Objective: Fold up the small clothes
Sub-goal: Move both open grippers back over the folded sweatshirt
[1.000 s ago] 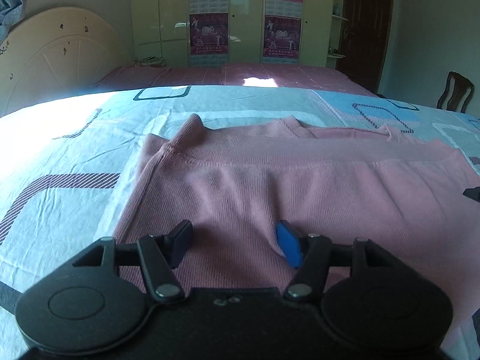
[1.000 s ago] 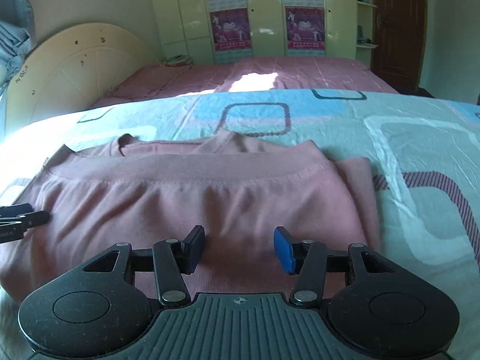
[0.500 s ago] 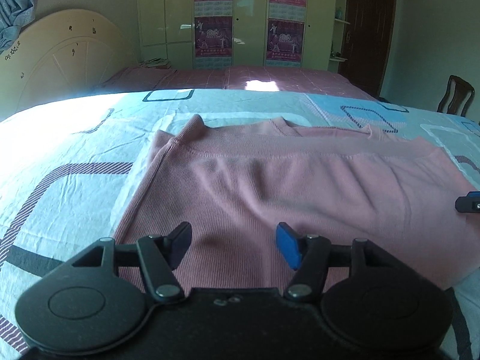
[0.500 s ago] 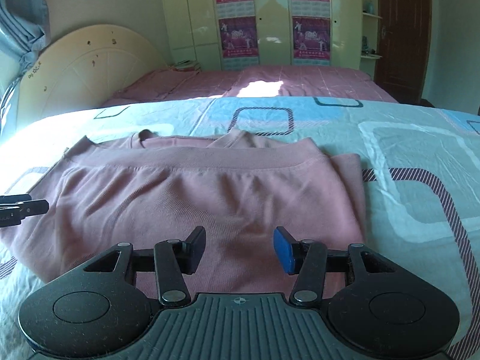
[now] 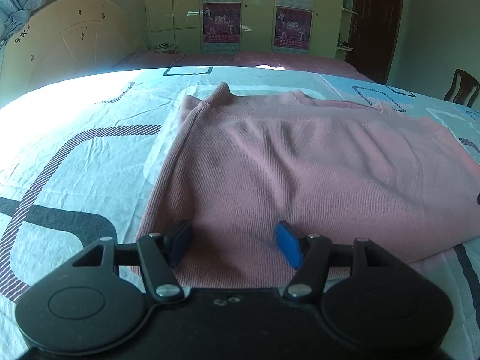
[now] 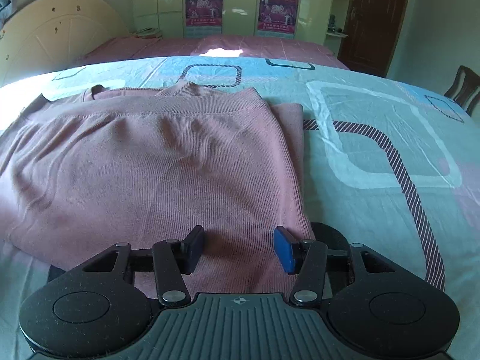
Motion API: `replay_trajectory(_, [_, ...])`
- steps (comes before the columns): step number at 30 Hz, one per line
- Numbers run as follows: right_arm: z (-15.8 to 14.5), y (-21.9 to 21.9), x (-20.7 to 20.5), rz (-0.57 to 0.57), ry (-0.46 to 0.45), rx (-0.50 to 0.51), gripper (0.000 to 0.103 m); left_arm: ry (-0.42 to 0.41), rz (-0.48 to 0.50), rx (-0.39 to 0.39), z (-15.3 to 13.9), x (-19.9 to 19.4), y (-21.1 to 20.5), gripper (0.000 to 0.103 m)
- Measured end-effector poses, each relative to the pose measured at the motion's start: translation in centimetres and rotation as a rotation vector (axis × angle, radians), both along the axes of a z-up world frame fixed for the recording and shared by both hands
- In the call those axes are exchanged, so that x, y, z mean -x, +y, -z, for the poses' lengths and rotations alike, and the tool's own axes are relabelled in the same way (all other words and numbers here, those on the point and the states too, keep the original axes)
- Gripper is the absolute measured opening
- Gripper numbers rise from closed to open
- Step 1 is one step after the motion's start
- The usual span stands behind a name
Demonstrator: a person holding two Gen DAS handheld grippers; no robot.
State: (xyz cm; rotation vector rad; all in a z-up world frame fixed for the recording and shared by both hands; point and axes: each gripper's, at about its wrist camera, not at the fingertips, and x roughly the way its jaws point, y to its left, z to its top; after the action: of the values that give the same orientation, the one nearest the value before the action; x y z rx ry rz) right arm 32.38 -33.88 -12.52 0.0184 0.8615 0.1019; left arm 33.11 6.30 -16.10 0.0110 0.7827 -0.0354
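Note:
A pink knit sweater point(image 5: 300, 165) lies folded flat on the bed, its ribbed hem turned up toward the neckline. My left gripper point(image 5: 234, 237) hovers over the sweater's near left corner. It is open, and only flat fabric shows in the gap between the fingers. In the right wrist view the same sweater point(image 6: 144, 165) fills the left half of the picture. My right gripper point(image 6: 239, 240) is open over its near right corner, with the blue pad close to the side edge. Nothing is pinched in either gripper.
The bed sheet point(image 5: 75, 150) is pale blue with striped rounded squares and spreads wide on both sides point(image 6: 375, 150). Beyond it are a second bed with a pink cover point(image 5: 255, 60), a cream headboard point(image 5: 69, 39) and wardrobes. A wooden chair point(image 6: 463, 87) stands at the far right.
Both grippers have drawn back toward the sweater's near edge, which now shows with sheet beside it. Each gripper's tip has slid out of the other's view. The jaws stay apart.

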Motion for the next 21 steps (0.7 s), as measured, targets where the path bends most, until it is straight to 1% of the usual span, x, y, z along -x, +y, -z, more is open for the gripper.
replay_trajectory(3, [-1.6, 2.0, 0.2, -0.027, -0.047, -0.035, 0.051, -0.007, 0.003, 0.03, -1.2, -0.1, -0.4, 0.061])
replay_trajectory(4, [-2.1, 3.0, -0.1, -0.037, -0.056, -0.065, 0.051, -0.016, 0.007, 0.034, -1.7, -0.2, -0.7, 0.061])
replay_trajectory(6, [-2.9, 4.9, -0.7, -0.06, -0.07, -0.09, 0.051, -0.029, 0.014, 0.038, -2.2, -0.6, -1.2, 0.062])
replay_trajectory(10, [-3.2, 9.3, -1.4, -0.123, -0.084, -0.091, 0.051, -0.006, 0.004, 0.023, -1.7, -1.9, -1.9, 0.062])
replay_trajectory(13, [-2.2, 11.9, -1.4, -0.15, -0.052, -0.114, 0.051, 0.045, -0.006, -0.016, -0.4, -2.3, -1.8, 0.062])
replay_trajectory(14, [-1.8, 12.6, -1.3, -0.159, -0.042, -0.109, 0.051, 0.046, -0.002, -0.019, 0.0, -2.1, -1.5, 0.065])
replay_trajectory(15, [-1.3, 13.3, -1.2, -0.167, -0.033, -0.095, 0.051, 0.041, 0.001, -0.027, 0.2, -1.9, -1.4, 0.067])
replay_trajectory(18, [0.6, 14.5, -0.9, -0.192, 0.011, -0.026, 0.051, 0.038, 0.021, -0.051, 0.4, -1.3, -1.1, 0.068])
replay_trajectory(19, [1.2, 14.6, -0.7, -0.202, 0.006, 0.004, 0.051, 0.04, 0.022, -0.048, 0.4, -1.1, -0.9, 0.068])
replay_trajectory(21, [1.2, 14.5, -0.3, -0.208, 0.001, 0.016, 0.051, 0.046, 0.017, -0.029, 0.4, -0.7, -0.3, 0.068])
